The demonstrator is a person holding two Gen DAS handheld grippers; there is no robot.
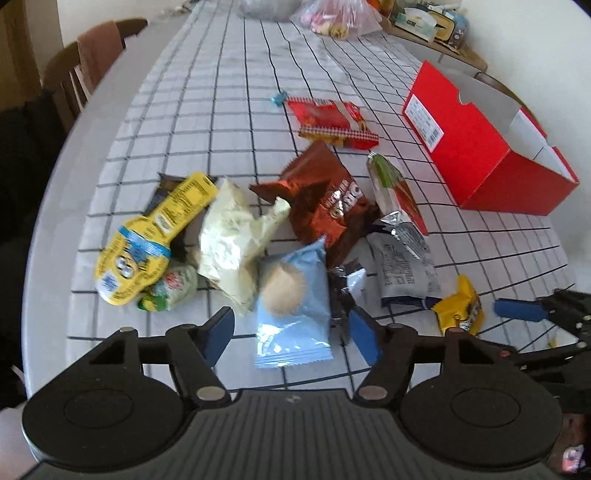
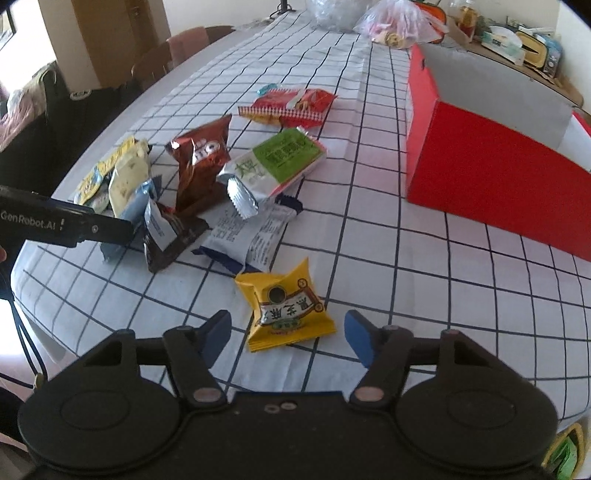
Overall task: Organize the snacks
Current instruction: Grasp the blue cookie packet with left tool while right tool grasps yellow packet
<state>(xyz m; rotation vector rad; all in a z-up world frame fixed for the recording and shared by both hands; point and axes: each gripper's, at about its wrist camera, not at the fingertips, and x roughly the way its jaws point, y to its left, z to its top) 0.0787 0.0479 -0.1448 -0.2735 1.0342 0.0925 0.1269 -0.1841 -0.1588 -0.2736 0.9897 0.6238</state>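
Note:
Several snack packets lie heaped on a checked tablecloth (image 1: 207,110). In the left wrist view, a light blue packet (image 1: 291,295) lies between the fingers of my left gripper (image 1: 291,332); the pads stand clear of it, so it is open. In the right wrist view, my right gripper (image 2: 286,338) is open around a small yellow packet (image 2: 284,310), with gaps on both sides. A brown bag (image 1: 328,199), a cream packet (image 1: 232,236) and a long yellow packet (image 1: 147,240) lie further out. An open red box (image 2: 491,173) stands to the right.
A green-and-silver packet (image 2: 280,162), a grey-white packet (image 2: 247,236) and red packets (image 2: 291,105) lie between the heap and the box. Plastic bags (image 2: 395,22) sit at the table's far end. Chairs (image 1: 92,59) stand along the left edge, and a cluttered shelf (image 2: 517,40) at the back right.

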